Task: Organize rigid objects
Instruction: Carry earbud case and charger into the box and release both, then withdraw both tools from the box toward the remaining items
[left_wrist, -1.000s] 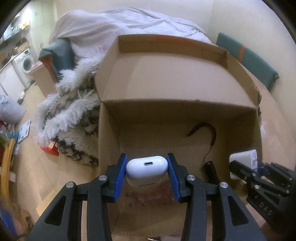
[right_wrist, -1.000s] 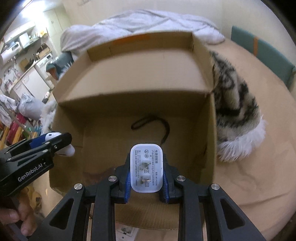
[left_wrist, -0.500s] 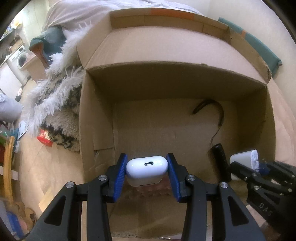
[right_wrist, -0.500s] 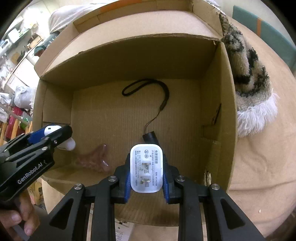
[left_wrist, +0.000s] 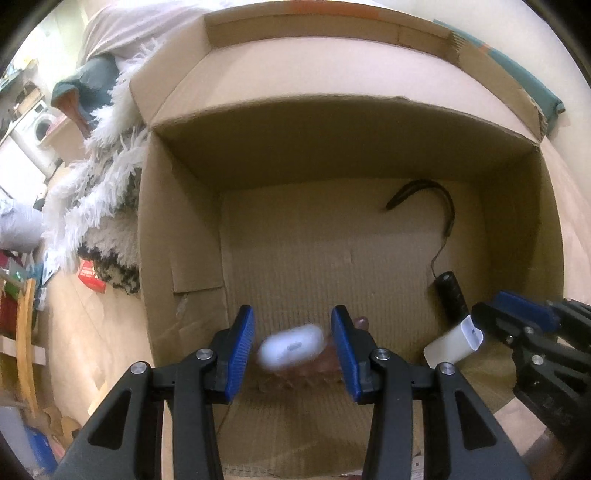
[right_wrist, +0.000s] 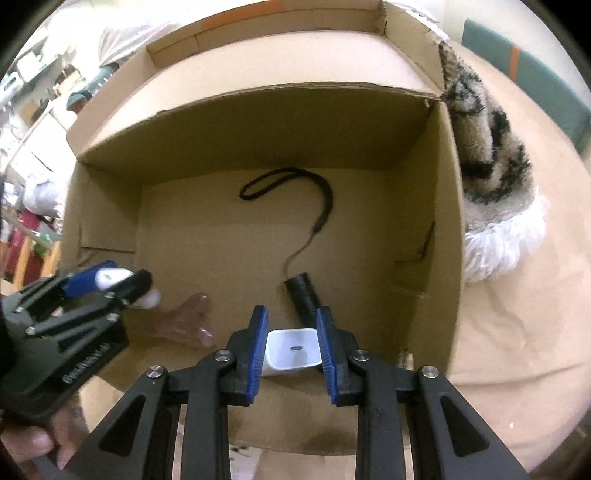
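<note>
My left gripper (left_wrist: 291, 321) hangs over the near part of an open cardboard box (left_wrist: 184, 221), jaws open. A white earbud case (left_wrist: 290, 347) is blurred between the pads and touches neither, dropping toward the box floor. In the right wrist view the same case (right_wrist: 110, 275) shows by the left gripper (right_wrist: 125, 277). My right gripper (right_wrist: 291, 321) is open as well. A white charger block (right_wrist: 291, 350) sits below its fingertips, port end toward the camera. Seen from the left wrist, the charger (left_wrist: 452, 345) tilts off the tip of the right gripper (left_wrist: 487, 310).
On the floor of the box (right_wrist: 424, 184) lie a black stick with a wrist strap (right_wrist: 303, 295) and a pinkish translucent piece (right_wrist: 188, 321). A fluffy spotted throw (right_wrist: 491, 147) presses against the box. A person's hand (right_wrist: 33, 443) holds the left gripper.
Both grippers have sunk toward the box. The earbud case has come loose from the left pads and is falling. The charger has tipped over and slipped below the right fingertips.
</note>
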